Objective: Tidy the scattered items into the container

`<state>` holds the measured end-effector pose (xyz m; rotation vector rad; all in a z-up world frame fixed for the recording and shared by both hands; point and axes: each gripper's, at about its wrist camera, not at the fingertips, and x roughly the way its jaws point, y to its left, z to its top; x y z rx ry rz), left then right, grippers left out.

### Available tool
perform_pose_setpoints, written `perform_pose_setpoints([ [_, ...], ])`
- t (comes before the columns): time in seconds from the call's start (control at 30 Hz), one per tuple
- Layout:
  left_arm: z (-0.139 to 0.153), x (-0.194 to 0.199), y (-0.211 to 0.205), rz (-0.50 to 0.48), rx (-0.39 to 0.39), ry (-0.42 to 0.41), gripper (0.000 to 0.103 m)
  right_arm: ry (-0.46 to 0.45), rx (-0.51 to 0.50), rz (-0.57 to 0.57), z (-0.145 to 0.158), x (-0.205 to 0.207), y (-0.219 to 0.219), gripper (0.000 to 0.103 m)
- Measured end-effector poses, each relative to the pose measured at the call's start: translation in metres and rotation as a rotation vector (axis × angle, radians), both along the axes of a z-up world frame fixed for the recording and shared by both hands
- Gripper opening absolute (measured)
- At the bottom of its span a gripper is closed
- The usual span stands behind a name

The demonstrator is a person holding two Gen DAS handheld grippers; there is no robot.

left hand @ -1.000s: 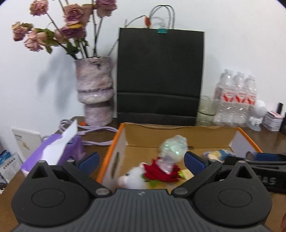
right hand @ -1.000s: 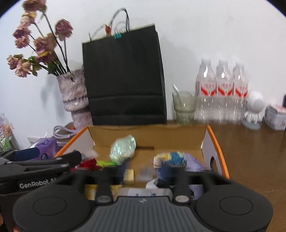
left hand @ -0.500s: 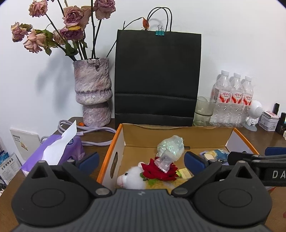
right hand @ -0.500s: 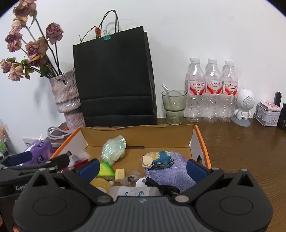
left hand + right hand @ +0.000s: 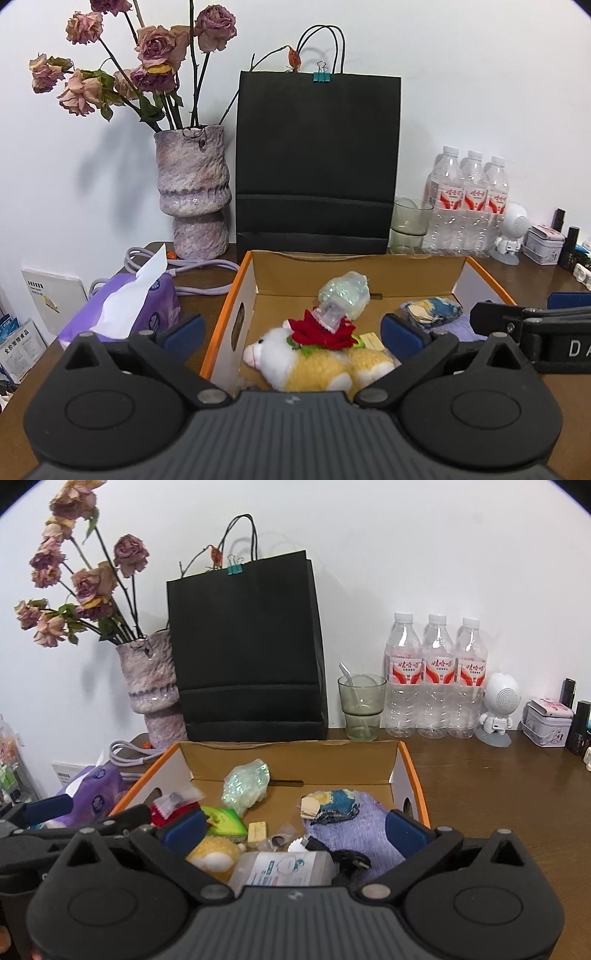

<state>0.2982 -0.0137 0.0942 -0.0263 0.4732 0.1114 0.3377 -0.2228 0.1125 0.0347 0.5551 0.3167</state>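
Note:
An orange-edged cardboard box (image 5: 225, 314) (image 5: 413, 775) sits on the wooden desk and holds several items: a plush toy (image 5: 317, 360), a red fabric flower (image 5: 325, 332), an iridescent wrapped object (image 5: 345, 293) (image 5: 245, 784), a purple cloth (image 5: 354, 830), a blue-and-yellow pouch (image 5: 332, 803), a green-yellow item (image 5: 225, 819), a white packet (image 5: 288, 867). My left gripper (image 5: 291, 334) is open and empty above the box's left front. My right gripper (image 5: 295, 829) is open and empty above the box's front; its side shows in the left wrist view (image 5: 535, 332).
A black paper bag (image 5: 317, 162) (image 5: 247, 650), a vase of dried roses (image 5: 192, 195), a glass (image 5: 362, 705), three water bottles (image 5: 436, 679), a white figurine (image 5: 498, 709) and a tin (image 5: 546, 723) line the wall. A purple tissue pack (image 5: 125, 310) and cable lie left of the box.
Both grippers have pulled back and up from the box. The right gripper, blurred and narrow a second ago, now stands wide open and empty. The box contents lie still.

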Motion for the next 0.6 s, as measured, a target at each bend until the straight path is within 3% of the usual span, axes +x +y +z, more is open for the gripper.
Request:
perform_pose_setpoints([
  [0.3, 0.008, -0.049, -0.010, -0.015, 0.047, -0.029, 0.103, -0.030, -0.008, -0.004, 0.007, -0.050, -0.009, 0.103],
  [0.6, 0.004, -0.098, -0.017, -0.034, 0.061, -0.045, 0.103, -0.019, 0.018, -0.006, -0.003, -0.100, -0.023, 0.103],
])
